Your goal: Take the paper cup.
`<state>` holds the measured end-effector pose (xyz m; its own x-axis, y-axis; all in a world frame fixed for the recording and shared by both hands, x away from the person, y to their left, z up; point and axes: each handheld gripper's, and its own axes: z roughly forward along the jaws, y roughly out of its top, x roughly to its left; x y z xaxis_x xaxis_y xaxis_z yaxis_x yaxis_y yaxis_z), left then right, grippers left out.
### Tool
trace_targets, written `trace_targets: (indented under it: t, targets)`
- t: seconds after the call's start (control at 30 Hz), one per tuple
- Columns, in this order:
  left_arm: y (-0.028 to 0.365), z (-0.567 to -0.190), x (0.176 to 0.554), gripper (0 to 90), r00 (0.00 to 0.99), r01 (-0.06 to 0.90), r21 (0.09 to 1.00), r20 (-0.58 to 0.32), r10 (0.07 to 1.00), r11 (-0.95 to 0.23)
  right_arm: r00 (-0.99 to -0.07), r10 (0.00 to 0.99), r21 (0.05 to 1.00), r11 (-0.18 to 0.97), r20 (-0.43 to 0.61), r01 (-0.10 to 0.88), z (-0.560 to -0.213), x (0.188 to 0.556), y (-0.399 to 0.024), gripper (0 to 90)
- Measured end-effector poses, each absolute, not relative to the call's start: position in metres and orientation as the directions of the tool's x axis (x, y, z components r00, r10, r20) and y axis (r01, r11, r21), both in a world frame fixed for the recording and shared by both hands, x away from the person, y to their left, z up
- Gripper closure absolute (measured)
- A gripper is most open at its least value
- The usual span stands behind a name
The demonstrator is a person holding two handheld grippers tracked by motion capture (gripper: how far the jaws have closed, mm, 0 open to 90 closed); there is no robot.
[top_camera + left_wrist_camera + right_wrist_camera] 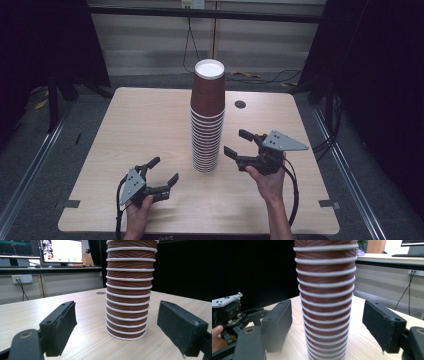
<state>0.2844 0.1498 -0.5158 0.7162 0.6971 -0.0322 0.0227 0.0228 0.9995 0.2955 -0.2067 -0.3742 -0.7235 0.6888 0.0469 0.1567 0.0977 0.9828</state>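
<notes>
Nearest the person, the left hand-held gripper sat low over the counter, short of the stack of brown paper cups and to its left, with its jaws spread apart and nothing between them; that stand-off looked like a waiting pose, lined up on the base of the stack without touching it. A little farther in, the right hand-held gripper was held just beside the stack on its right, raised off the counter, jaws likewise parted and empty, and angled toward the lower-middle cups, probably so it could close around the stack or steady it while a cup was lifted. The stack itself stood upright near the middle of the counter, rims down, the white bottom of the top cup facing up. Beyond the stack a small dark grommet lay in the counter. The left gripper view added what the high view could not: the ribbed walls and white rims of the stack resting flat on the counter, with lit monitors far behind it. The right gripper view showed the stack centred between its pads, and the left hand-held gripper beyond the stack.
</notes>
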Motion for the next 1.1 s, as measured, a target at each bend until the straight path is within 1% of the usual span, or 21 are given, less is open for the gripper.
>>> trace_targets:
  t: [0.17, 0.27, 0.37, 0.57, 0.73, 0.77, 1.1]
  targets:
    - [0.15, -0.516, 0.284, 15.5, 0.717, 0.023, 0.999, -0.032, 0.696, 0.023, -0.742, 0.669, 0.984, 0.109, 0.033, 0.142, -0.359, 0.301, -0.203, 23.7]
    - [0.15, -0.516, 0.284, 15.6, 0.717, 0.023, 0.999, -0.032, 0.696, 0.023, -0.755, 0.654, 0.981, 0.124, 0.034, 0.151, -0.349, 0.304, -0.202, 23.5]
    - [0.15, -0.516, 0.284, 15.6, 0.717, 0.023, 0.999, -0.032, 0.696, 0.023, -0.766, 0.641, 0.982, 0.108, 0.048, 0.152, -0.341, 0.307, -0.202, 23.5]
    - [0.15, -0.516, 0.284, 15.5, 0.717, 0.023, 0.999, -0.033, 0.696, 0.023, -0.774, 0.633, 0.984, 0.117, 0.027, 0.13, -0.323, 0.31, -0.202, 23.5]
    - [0.15, -0.516, 0.284, 15.5, 0.718, 0.023, 0.999, -0.033, 0.695, 0.024, -0.784, 0.62, 0.98, 0.151, 0.01, 0.132, -0.311, 0.316, -0.199, 23.3]
    - [0.15, -0.516, 0.284, 15.5, 0.718, 0.023, 0.999, -0.033, 0.695, 0.024, -0.788, 0.616, 0.976, 0.175, -0.007, 0.129, -0.305, 0.319, -0.196, 23.0]
    - [0.15, -0.516, 0.284, 15.5, 0.719, 0.023, 0.999, -0.033, 0.694, 0.023, -0.81, 0.587, 0.973, 0.198, -0.023, 0.115, -0.28, 0.333, -0.181, 23.5]
